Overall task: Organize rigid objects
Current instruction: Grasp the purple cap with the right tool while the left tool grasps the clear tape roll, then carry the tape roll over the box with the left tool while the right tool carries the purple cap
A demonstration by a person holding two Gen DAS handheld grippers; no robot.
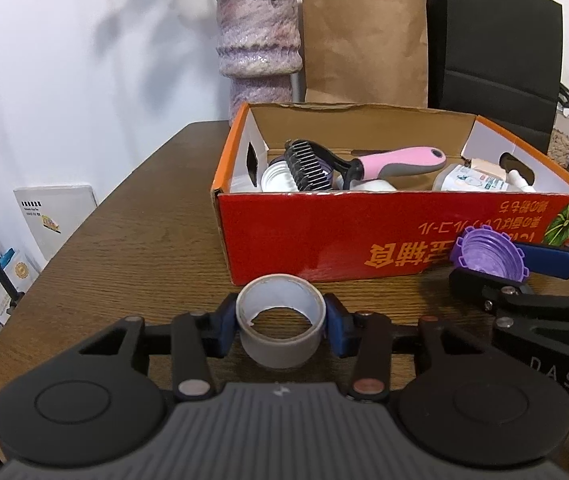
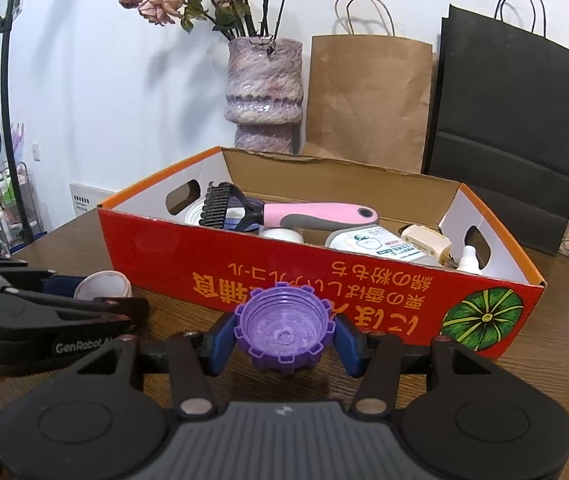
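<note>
My left gripper (image 1: 280, 320) is shut on a grey roll of tape (image 1: 280, 344), held low over the wooden table just in front of the red cardboard box (image 1: 324, 236). My right gripper (image 2: 284, 338) is shut on a purple notched cap (image 2: 284, 344), open side toward the camera, also in front of the box (image 2: 284, 276). The cap shows in the left wrist view (image 1: 490, 254) at the right; the tape shows in the right wrist view (image 2: 102, 284) at the left. In the box lie a pink-handled brush (image 2: 304, 216), white jars and a labelled bottle (image 2: 380, 244).
Behind the box stand a purple vase (image 2: 264, 92) with dried flowers, a brown paper bag (image 2: 368, 100) and a black paper bag (image 2: 508, 120) against the white wall. The table edge (image 1: 84, 224) drops off at the left, with clutter on the floor beyond.
</note>
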